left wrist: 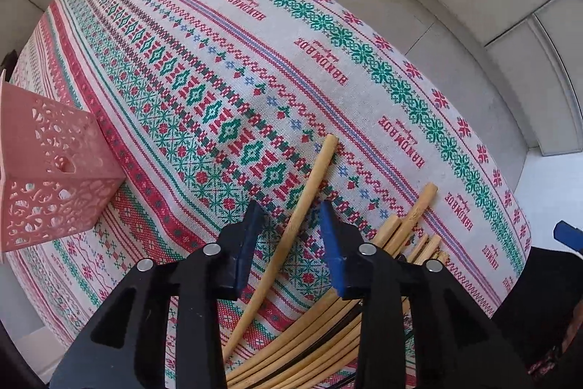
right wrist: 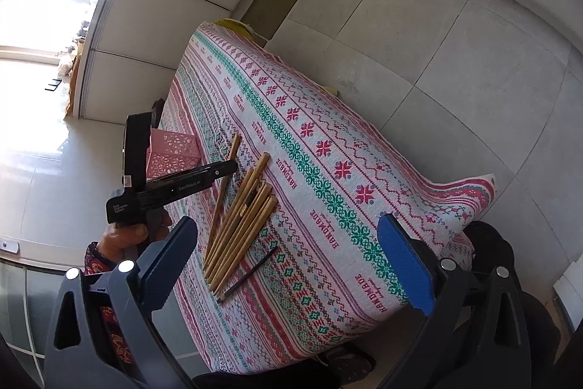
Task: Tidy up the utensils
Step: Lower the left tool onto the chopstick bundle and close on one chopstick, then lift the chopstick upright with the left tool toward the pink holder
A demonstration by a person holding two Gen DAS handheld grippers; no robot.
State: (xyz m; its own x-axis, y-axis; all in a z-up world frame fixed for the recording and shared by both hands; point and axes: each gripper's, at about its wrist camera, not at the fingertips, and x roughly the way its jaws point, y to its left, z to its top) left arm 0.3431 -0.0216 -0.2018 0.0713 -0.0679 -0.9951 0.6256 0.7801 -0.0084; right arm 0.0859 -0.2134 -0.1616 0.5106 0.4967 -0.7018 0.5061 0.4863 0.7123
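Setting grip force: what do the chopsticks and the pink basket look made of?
Chopsticks: apparently bamboo or pale wood, matt tan with faint grain and squared ends. Pink basket: seemingly moulded plastic, matt, with cut-out lace-like walls, probably light. Dark stick: material unclear.

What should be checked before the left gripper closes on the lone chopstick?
1. Lone chopstick between the left gripper's jaws: ok.
2. Pads pressing it: not ok, gaps on both sides.
3. Chopstick apart from the pile: ok.
4. Pink basket upright: not ok in the left wrist view, it looks tipped on its side.
5. Right gripper open and empty: ok.
6. Basket contents: cannot tell.
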